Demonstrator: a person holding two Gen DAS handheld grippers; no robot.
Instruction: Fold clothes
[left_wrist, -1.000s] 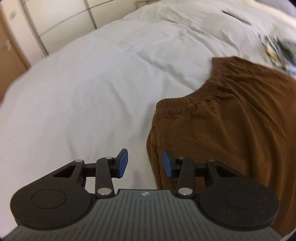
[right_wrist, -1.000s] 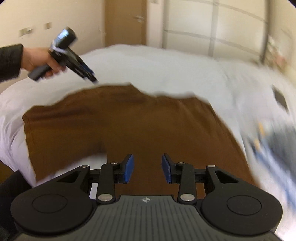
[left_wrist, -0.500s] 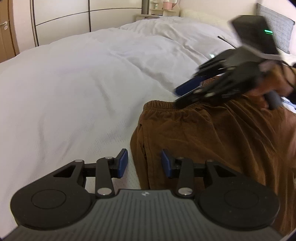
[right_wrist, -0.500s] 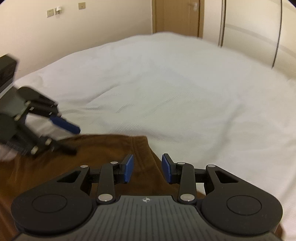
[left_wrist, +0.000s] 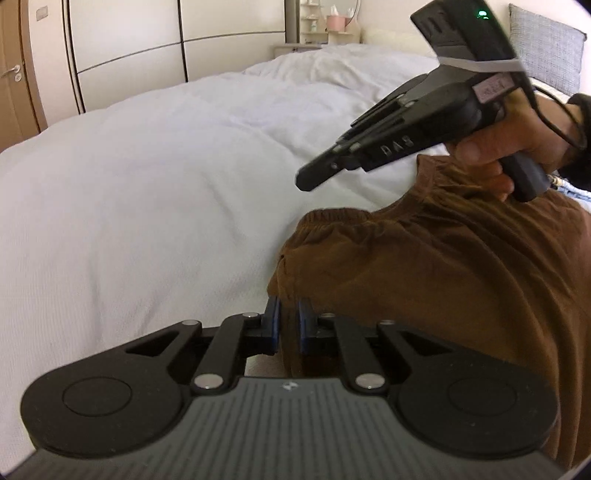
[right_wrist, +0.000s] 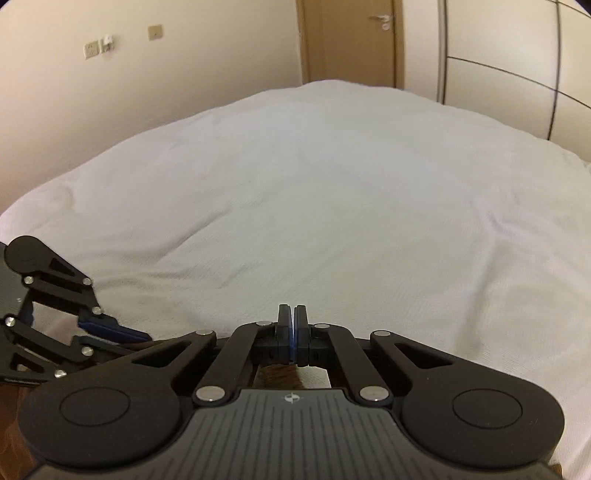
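Left gripper (left_wrist: 287, 325) had just pinched the soft, floppy brown elastic-waist shorts (left_wrist: 443, 280) by their 9 o'clock corner, right gripper (right_wrist: 293, 334) pressed together, so expect sagging.

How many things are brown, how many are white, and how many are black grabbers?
Brown: 1, the brown trousers
White: 1, the white bedcover
Black grabbers: 2, the left gripper and the right gripper
Total: 4

Brown garment (left_wrist: 443, 280), elastic waistband bunched, seemingly trousers, on white bedcover (left_wrist: 147, 192)
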